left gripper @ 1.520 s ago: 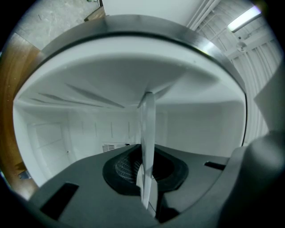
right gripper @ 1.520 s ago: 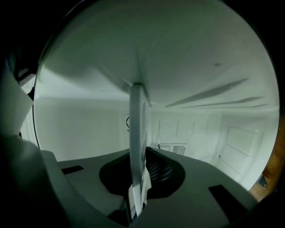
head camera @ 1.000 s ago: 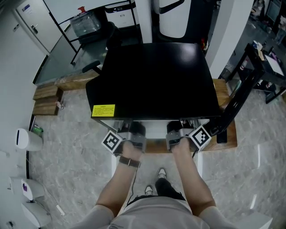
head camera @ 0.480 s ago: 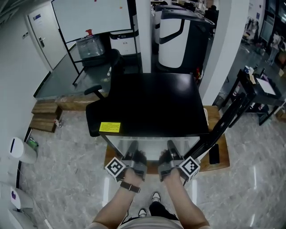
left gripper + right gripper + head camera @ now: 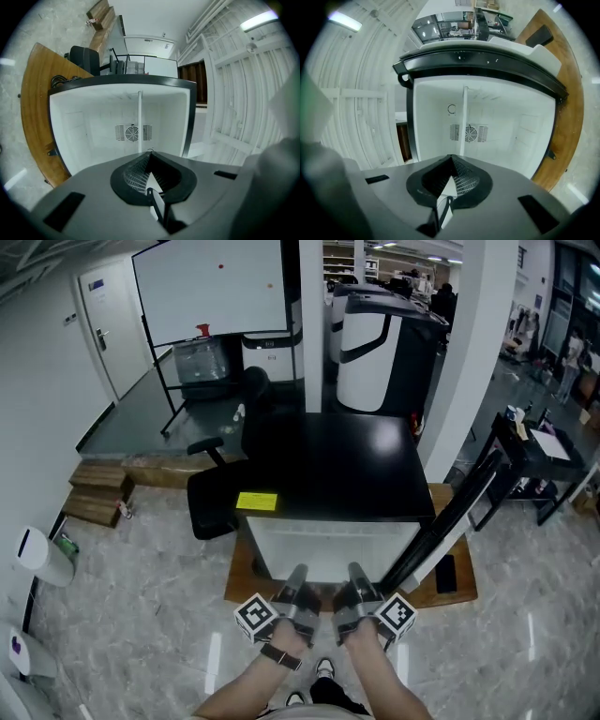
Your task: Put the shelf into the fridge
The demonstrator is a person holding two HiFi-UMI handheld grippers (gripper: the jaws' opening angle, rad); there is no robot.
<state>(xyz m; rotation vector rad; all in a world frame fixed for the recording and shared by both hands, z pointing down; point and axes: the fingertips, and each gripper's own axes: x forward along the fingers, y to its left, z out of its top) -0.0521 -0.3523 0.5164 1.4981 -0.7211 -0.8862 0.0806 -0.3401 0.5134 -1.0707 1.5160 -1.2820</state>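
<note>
Backing off now. A moment ago both claws were tucked right up under the black lid of the fridge (image 5: 328, 545); now they hang clear of its open mouth, which sits at twelve o'clock from me. I've pulled away and straightened up, so the whole white cavity shows.

Left claw (image 5: 297, 572): tips pinched together, nothing between them. Right claw (image 5: 357, 570): same story, narrowed to a point and carrying nothing. Neither touches the cabinet any more.

And the shelf (image 5: 139, 122)? It's inside. From my left claw's tilted camera it reads as one thin pale line crossing the middle of the cavity, seen edge-on, running from the front lip back toward the round fan grille (image 5: 132, 133) on the rear wall. My right claw's camera shows the same line. It looks straight and evenly seated, though I can't make out the side rails that carry it.

So my read: the shelf has been let go and the job is essentially done. The door (image 5: 441, 531) hangs open at two o'clock; if anything is left, it's a check that the shelf sits level.
</note>
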